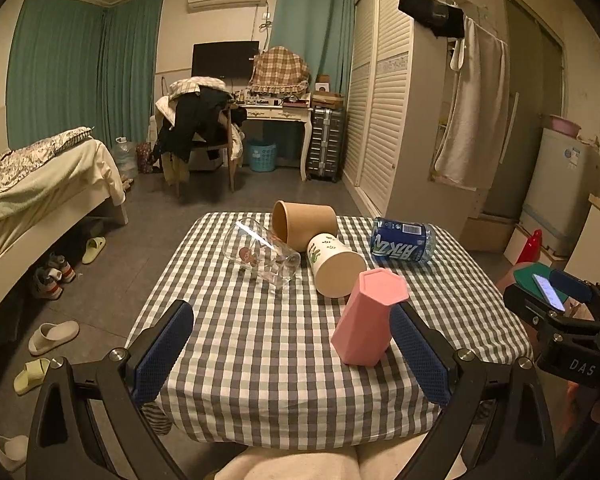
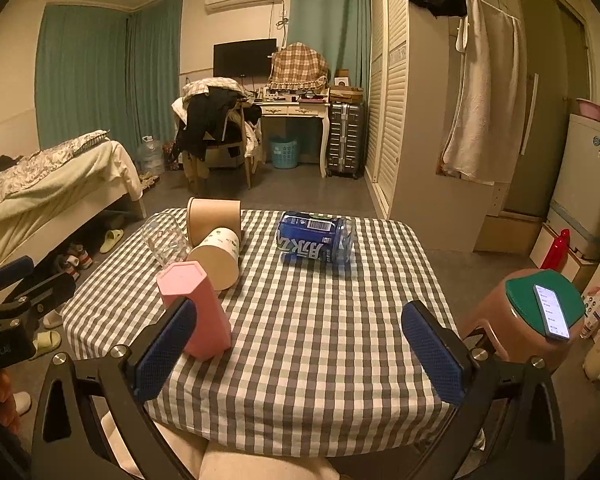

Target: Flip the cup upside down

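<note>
A pink hexagonal cup (image 1: pixel 366 316) stands upside down on the checkered table (image 1: pixel 260 360), closed base up; it also shows in the right wrist view (image 2: pixel 196 308). A white paper cup (image 1: pixel 334 266), a brown paper cup (image 1: pixel 304 224) and a clear glass (image 1: pixel 262 256) lie on their sides behind it. My left gripper (image 1: pixel 292 344) is open and empty, its right finger beside the pink cup. My right gripper (image 2: pixel 300 344) is open and empty, its left finger beside the pink cup.
A blue can (image 1: pixel 404 240) lies on its side at the table's far right (image 2: pixel 316 240). A stool with a phone (image 2: pixel 548 312) stands right of the table. A bed (image 1: pixel 40 184) is at the left, slippers on the floor.
</note>
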`<state>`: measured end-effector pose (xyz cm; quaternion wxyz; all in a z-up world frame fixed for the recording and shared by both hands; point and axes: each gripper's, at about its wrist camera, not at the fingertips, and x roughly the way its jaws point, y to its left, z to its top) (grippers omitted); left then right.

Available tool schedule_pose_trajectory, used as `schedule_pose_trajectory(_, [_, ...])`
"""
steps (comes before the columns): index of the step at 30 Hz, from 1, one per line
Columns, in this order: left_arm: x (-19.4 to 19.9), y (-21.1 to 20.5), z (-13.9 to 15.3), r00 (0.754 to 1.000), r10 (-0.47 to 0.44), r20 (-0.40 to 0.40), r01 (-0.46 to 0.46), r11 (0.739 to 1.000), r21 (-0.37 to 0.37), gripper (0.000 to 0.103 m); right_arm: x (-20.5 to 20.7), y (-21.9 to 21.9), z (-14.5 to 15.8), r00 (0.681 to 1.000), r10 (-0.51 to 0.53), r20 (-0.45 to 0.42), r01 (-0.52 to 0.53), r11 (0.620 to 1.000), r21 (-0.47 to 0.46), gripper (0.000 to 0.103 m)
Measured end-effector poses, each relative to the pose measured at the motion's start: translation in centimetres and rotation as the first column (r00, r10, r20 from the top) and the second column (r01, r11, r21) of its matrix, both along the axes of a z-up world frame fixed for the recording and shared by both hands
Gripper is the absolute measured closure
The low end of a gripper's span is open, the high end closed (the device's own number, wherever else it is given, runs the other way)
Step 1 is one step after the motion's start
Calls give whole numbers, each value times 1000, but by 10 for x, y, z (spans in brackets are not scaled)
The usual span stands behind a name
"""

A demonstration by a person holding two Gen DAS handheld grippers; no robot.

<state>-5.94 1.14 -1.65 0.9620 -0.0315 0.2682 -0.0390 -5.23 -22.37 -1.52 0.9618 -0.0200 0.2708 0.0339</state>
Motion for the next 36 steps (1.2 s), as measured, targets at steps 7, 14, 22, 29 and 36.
schedule_pose_trajectory(7, [2, 2, 0, 1000, 7, -2, -7, 1000, -3, 2, 1, 2, -1, 1000, 6, -12, -6, 1000, -4, 0])
schedule_pose_trajectory(14, [2, 3, 0, 1000, 13, -1, -13, 1000, -6, 2, 3, 4, -1, 1000, 6, -17, -6, 1000, -6, 0])
schedule_pose_trajectory(22, [5, 6, -1, 1000, 29, -7, -29, 1000, -7, 2, 5, 4, -3, 1000, 5, -24, -5, 1000, -4, 0])
schedule_pose_trajectory(29, [5, 4, -1, 999, 34, -4, -34, 999, 3, 2, 6, 4, -6, 1000, 4, -29, -4, 1000, -5, 0])
schedule_pose_trajectory(36, [3, 2, -2, 999, 33, -3, -33, 999, 9, 2, 6, 3, -7, 1000, 4, -28, -4, 1000, -5, 0])
